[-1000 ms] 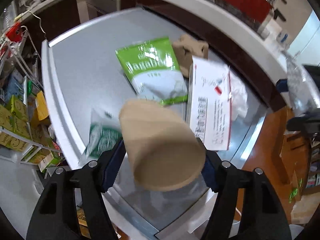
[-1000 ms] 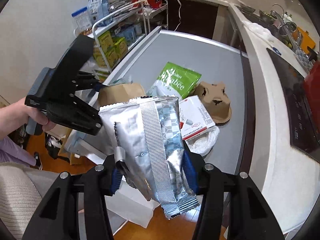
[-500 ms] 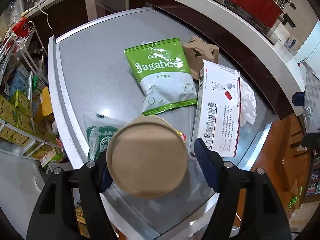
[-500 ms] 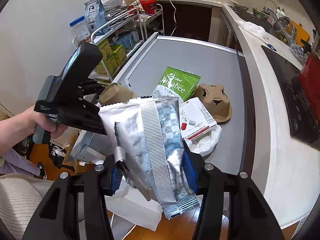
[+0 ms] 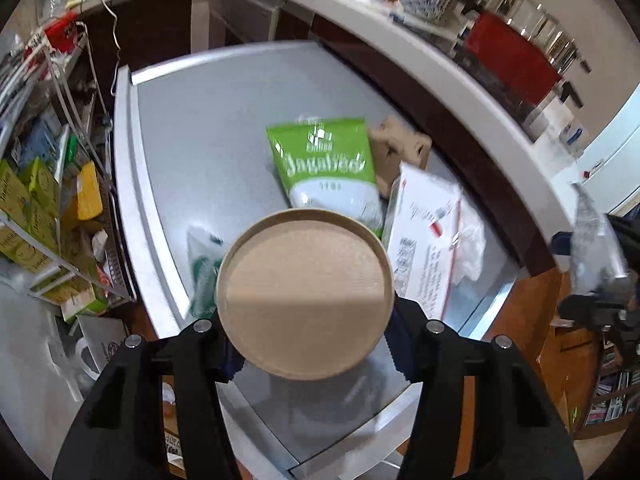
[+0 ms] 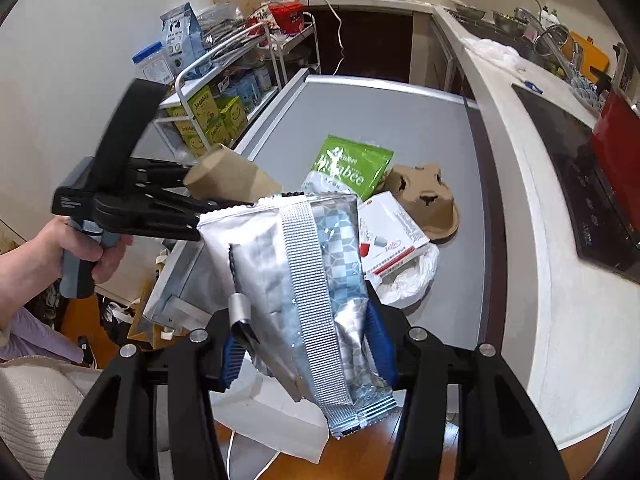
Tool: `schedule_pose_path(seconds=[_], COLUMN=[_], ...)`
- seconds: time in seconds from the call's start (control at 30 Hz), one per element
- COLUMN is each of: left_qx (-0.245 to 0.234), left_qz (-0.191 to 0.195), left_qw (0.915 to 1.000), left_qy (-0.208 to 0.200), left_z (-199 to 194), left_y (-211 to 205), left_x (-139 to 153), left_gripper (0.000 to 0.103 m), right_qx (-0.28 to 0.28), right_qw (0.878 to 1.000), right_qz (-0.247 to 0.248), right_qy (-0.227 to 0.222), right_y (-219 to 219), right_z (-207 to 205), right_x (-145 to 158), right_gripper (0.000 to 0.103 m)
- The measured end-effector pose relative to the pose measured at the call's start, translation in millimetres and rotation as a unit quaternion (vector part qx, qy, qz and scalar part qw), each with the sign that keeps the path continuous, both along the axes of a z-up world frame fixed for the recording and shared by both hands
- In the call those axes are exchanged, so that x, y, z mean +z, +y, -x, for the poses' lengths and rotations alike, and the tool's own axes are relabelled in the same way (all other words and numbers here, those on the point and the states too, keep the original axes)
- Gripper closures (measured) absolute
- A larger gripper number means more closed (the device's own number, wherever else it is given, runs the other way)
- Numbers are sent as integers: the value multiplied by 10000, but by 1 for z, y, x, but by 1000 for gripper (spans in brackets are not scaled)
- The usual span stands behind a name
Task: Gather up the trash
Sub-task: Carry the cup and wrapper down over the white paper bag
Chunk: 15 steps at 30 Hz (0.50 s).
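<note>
1. The grey table fills the frame's centre, with a green snack bag at its middle.
2. Your right gripper, bottom centre, clamps a silver foil bag.
3. Your left gripper, jaws just closing, grips a brown paper cup.

Your brown paper cup fills the lower centre of the left wrist frame, its round base facing the camera, lifted off the grey surface. In the right wrist frame your crumpled silver foil bag hangs upright at centre. Behind, on the surface, a green Jagabee snack bag lies flat, touching a brown moulded cup carrier. A white printed box rests partly on a white plastic bag. A green-and-white wrapper lies at the left edge.
</note>
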<state>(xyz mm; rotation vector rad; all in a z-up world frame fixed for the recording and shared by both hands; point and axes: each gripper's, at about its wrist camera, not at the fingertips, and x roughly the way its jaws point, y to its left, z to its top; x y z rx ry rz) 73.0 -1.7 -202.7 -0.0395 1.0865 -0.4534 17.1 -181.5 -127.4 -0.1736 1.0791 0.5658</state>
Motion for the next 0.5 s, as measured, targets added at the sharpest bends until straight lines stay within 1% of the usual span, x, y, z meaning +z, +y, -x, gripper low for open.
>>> schedule_pose_path(seconds=[0.07, 0.23, 0.4, 0.5], left_qx=[47, 198, 322, 382], left_qz=[16, -12, -20, 15], left_qw=[9999, 9966, 9910, 9878], left_qy=[-162, -794, -1298, -1508], left_z=[2, 13, 29, 37], left_y=[2, 5, 7, 8], left_x=[16, 62, 103, 123], left_gripper=[47, 46, 46, 46], right_qx=[-95, -394, -781, -957], right_qw=[9999, 9976, 9908, 9860], right_qz=[-55, -251, -505, -631], right_qy=[-123, -521, -978, -1210], right_y=[-1, -7, -20, -28], right_z=[0, 6, 20, 29], right_x=[9, 40, 77, 98], right_gripper=[52, 52, 52, 52])
